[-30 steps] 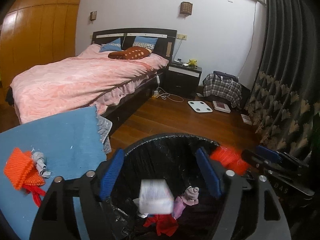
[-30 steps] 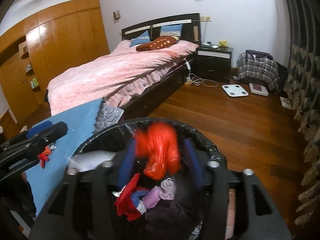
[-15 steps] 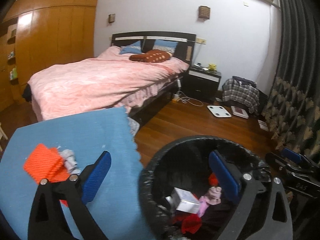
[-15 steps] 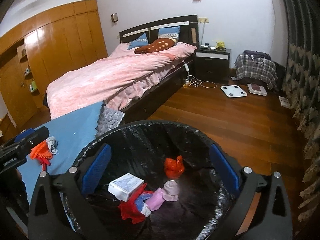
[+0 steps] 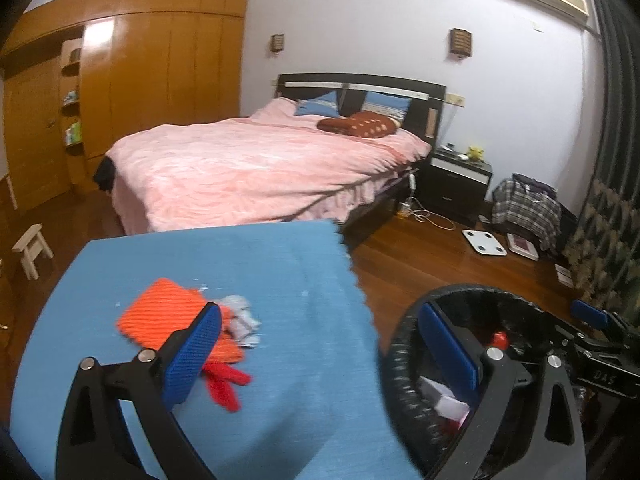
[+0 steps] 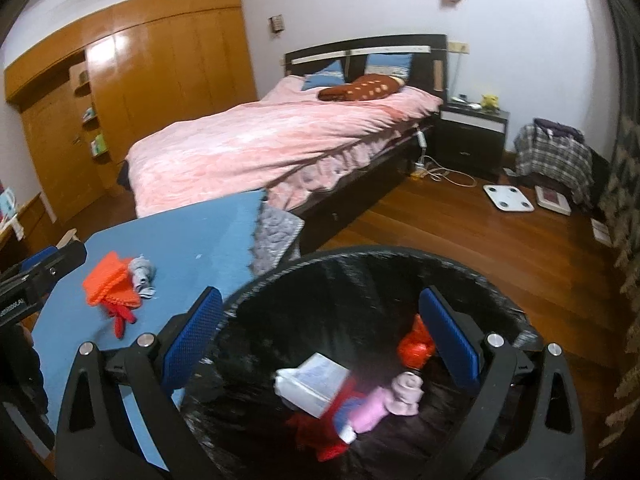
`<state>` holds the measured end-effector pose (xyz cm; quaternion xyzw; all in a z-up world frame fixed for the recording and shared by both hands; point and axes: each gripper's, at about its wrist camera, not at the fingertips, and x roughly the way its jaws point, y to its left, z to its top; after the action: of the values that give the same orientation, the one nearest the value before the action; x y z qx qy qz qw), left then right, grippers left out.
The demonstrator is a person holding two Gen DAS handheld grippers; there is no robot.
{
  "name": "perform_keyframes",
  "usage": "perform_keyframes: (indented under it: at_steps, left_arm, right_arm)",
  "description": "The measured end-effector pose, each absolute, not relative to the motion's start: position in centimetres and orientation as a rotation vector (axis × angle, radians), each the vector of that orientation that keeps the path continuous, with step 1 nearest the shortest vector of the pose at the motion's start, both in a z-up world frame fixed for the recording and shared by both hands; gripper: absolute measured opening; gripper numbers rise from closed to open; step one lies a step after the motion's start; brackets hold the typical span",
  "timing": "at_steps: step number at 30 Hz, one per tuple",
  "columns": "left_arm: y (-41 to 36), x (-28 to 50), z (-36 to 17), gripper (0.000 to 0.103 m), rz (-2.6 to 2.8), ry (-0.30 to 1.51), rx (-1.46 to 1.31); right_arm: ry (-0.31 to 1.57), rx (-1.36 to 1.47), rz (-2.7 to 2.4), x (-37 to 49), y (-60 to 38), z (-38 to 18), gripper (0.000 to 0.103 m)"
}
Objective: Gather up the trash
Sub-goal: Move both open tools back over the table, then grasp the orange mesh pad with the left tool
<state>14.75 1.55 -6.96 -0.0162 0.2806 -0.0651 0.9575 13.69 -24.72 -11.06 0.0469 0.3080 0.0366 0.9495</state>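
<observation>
A black-lined trash bin [image 6: 400, 264] stands beside a blue-covered table [image 5: 256, 272]. It holds a white box [image 6: 316, 380], a red bag [image 6: 414, 346], pink and red scraps [image 6: 372, 408]. On the table lie an orange knitted piece [image 5: 160, 312], a grey wad [image 5: 240, 316] and a red scrap [image 5: 226, 384]. My left gripper [image 5: 320, 356] is open and empty, straddling the table edge and the bin rim [image 5: 400, 344]. My right gripper [image 6: 320, 336] is open and empty above the bin. The orange piece [image 6: 108, 280] also shows in the right wrist view.
A bed with a pink cover [image 5: 256, 168] stands behind the table. A nightstand [image 5: 460, 180], a white scale [image 5: 484, 242] and a plaid bag [image 5: 528, 204] sit on the wood floor. A dark curtain [image 5: 616, 160] hangs at right. A small stool [image 5: 32, 248] stands at left.
The white box and the red bag dropped from the grippers into the bin and both grippers opened. My left gripper swung left toward the table trash.
</observation>
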Motion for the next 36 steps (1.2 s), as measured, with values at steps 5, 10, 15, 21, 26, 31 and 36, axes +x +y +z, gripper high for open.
perform_keyframes:
  at_steps: [5,10,15,21,26,31,36]
  left_arm:
    - [4.4,14.7,-7.1,0.097,-0.085,0.567,-0.040]
    - [7.3,15.0,-7.4,0.097,-0.036,0.568,-0.063]
    - [9.5,15.6,-8.1,0.097,0.003,0.580,-0.077]
    - [11.5,16.8,-9.4,0.097,0.042,0.600,-0.079]
    - [12.6,18.0,-11.1,0.097,0.066,0.631,-0.083]
    - [13.0,19.2,-13.1,0.097,0.082,0.675,-0.087]
    - [12.9,20.2,-14.5,0.097,0.073,0.701,-0.086]
  right_arm:
    - [0.632,0.076,0.126,15.2,-21.3,-11.0,0.096]
    - [0.639,0.044,0.180,16.9,-17.8,-11.1,0.096]
    - [0.640,0.023,0.226,18.7,-14.7,-11.4,0.096]
    - [0.636,-0.013,0.263,20.5,-11.9,-11.7,0.096]
    - [0.644,-0.024,0.280,21.7,-10.5,-12.3,0.096]
    - [0.661,-0.025,0.287,22.6,-9.5,-13.2,0.096]
    - [0.674,-0.034,0.298,22.8,-8.7,-14.0,0.096]
